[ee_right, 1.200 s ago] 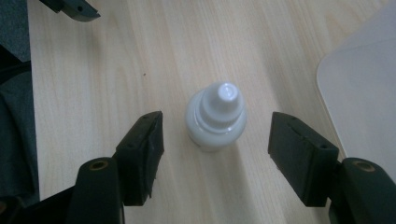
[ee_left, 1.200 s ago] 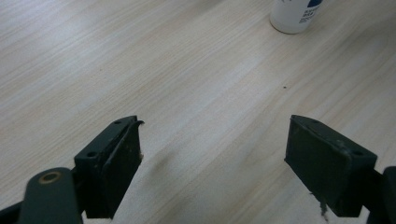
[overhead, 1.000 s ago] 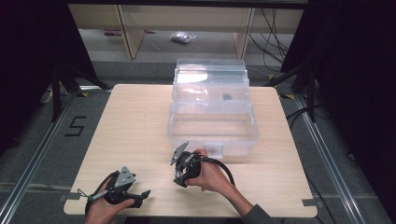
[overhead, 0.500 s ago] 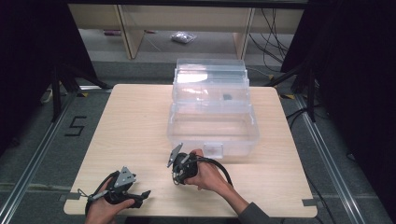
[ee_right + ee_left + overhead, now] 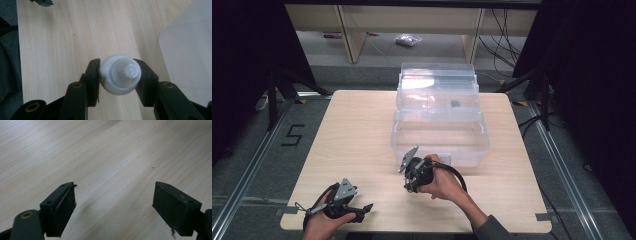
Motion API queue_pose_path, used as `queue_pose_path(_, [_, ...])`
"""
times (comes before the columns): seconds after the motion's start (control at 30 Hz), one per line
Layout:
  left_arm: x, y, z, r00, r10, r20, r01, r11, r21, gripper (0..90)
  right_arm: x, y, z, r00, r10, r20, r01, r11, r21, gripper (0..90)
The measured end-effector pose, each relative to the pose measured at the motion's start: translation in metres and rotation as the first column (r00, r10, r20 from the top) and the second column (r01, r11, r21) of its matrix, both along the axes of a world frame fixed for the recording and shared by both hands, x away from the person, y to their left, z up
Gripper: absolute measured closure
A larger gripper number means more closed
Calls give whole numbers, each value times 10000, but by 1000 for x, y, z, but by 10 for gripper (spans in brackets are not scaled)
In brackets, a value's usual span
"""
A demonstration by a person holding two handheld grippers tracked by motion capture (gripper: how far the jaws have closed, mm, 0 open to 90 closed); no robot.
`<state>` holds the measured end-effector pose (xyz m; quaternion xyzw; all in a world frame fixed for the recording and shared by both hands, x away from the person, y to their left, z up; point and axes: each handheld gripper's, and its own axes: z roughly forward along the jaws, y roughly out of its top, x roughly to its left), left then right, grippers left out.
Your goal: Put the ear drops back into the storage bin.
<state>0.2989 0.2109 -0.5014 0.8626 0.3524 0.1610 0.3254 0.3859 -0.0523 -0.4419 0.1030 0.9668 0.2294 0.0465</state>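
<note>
Now our right gripper (image 5: 119, 75) has just closed on a small white bottle (image 5: 119, 74), holding it above the table (image 5: 357, 135). We judge it light, stiff, smooth-sided; gripping mid-body suits. Our left gripper (image 5: 113, 210) rests apart.

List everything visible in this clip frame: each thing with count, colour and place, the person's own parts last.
Table: one, light wood, centre.
Storage box: one, clear plastic, tiered, open, on the table's far half.
White bottle: one, clamped between the right gripper's jaws.
Shelf unit: one, pale wood, behind the table.
Left gripper: one, black, jaws open over bare wood, near left corner.
Right gripper: one, black, in front of the box.
Hands: two, at the near edge.
</note>
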Motion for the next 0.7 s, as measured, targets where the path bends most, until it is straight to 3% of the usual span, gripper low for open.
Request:
queue_pose_path(0.1, [0, 0, 0, 10000, 4, -37, -4, 9999, 128, 178, -1, -3, 5, 9999, -104, -95, 103, 9999, -57, 601])
queue_pose_path(0.13, [0, -1, -1, 9999, 119, -5, -119, 9998, -164, 178, -2, -5, 8, 9996, -110, -264, 110, 9999, -8, 601])
queue_pose_path(0.23, [0, 0, -1, 10000, -26, -33, 27, 10000, 48, 178, -2, -9, 13, 9994, -58, -346, 59, 10000, 15, 601])
queue_pose_path(0.43, [0, 0, -1, 10000, 13, -36, -13, 10000, -42, 178, 1, -19, 23, 9995, -43, -307, 46, 9999, 110, 601])
queue_pose_path(0.47, [0, 0, -1, 10000, 86, -32, -87, 9999, -113, 178, 2, -24, 28, 9992, -308, -257, 310, 9995, 64, 601])
queue_pose_path(0.7, [1, 0, -1, 10000, 75, -8, -75, 10000, -16, 178, 6, -41, 46, 9976, -569, -405, 575, 9982, 147, 601])
